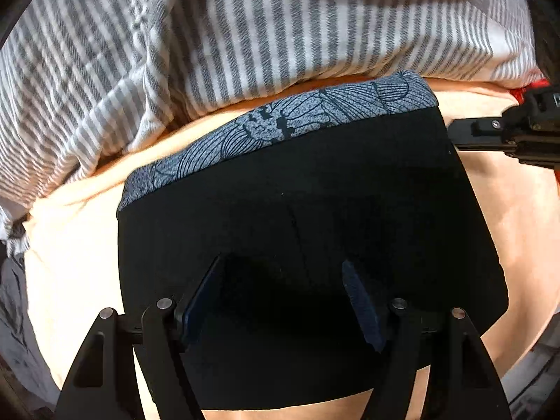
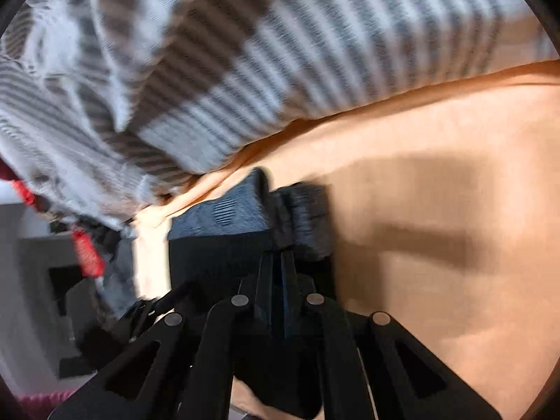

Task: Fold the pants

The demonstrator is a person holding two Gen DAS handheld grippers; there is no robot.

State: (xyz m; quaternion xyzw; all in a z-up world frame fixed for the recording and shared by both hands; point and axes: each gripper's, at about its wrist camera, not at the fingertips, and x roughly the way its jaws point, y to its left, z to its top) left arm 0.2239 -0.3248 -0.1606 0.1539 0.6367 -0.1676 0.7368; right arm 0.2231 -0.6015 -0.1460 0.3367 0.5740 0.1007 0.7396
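Black pants (image 1: 280, 192) with a grey flower-print waistband (image 1: 297, 115) lie folded on the peach bed sheet (image 1: 70, 245). My left gripper (image 1: 283, 280) points straight down over the near half of the pants, open, with only flat black cloth showing between its pads (image 1: 357, 297). My right gripper (image 1: 453, 133) comes in from the right at the waistband's end. In the blurred right wrist view it (image 2: 280, 245) is shut, and the pants' (image 2: 217, 245) bunched waistband corner (image 2: 308, 217) sits at its fingertips.
A rumpled grey-and-white striped duvet (image 1: 210, 35) (image 2: 245, 70) lies right behind the waistband. The peach sheet (image 2: 437, 175) stretches out to the right. The bed's edge, something red (image 2: 87, 252) and a grey floor show at the left of the right wrist view.
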